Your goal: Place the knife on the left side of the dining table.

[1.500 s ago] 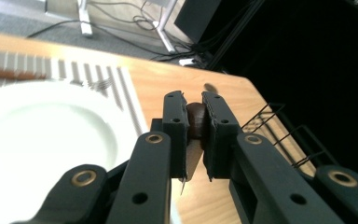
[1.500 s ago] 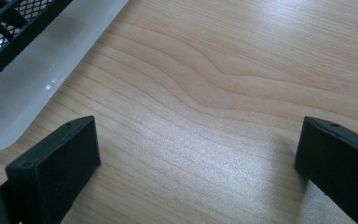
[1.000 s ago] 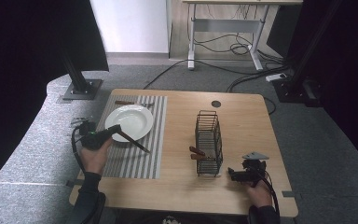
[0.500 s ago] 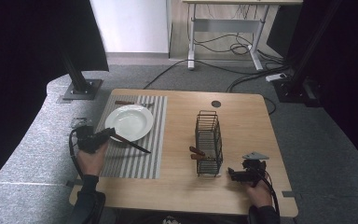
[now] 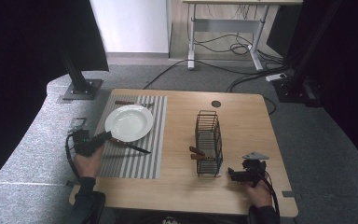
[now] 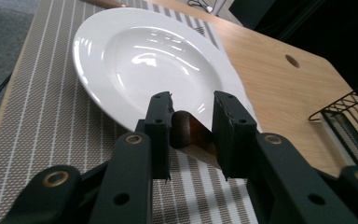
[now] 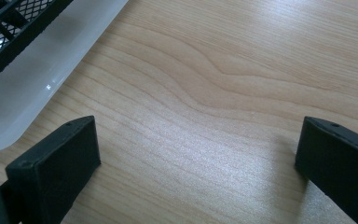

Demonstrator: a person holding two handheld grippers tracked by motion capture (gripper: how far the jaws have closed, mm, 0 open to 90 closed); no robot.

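Note:
A white plate (image 5: 129, 122) rests on a striped placemat (image 5: 135, 158) at the table's left. A knife (image 5: 131, 147) with a brown handle (image 6: 191, 133) lies just in front of the plate, blade pointing right. My left gripper (image 5: 106, 136) is at the mat's left edge, its jaws shut on the end of that handle (image 6: 192, 122). My right gripper (image 5: 230, 173) sits low on the bare wood at the front right, open with nothing between its fingers (image 7: 56, 161), beside the black wire rack (image 5: 209, 140).
The rack stands on a white tray (image 7: 37, 70) and holds brown-handled cutlery (image 5: 196, 152) that pokes out of its left side. Another wooden-handled utensil (image 5: 129, 103) lies behind the plate. A round hole (image 5: 216, 103) marks the table's far side.
My left hand has drawn slightly left and toward the front edge. The knife has hardly shifted. The right gripper has stayed put.

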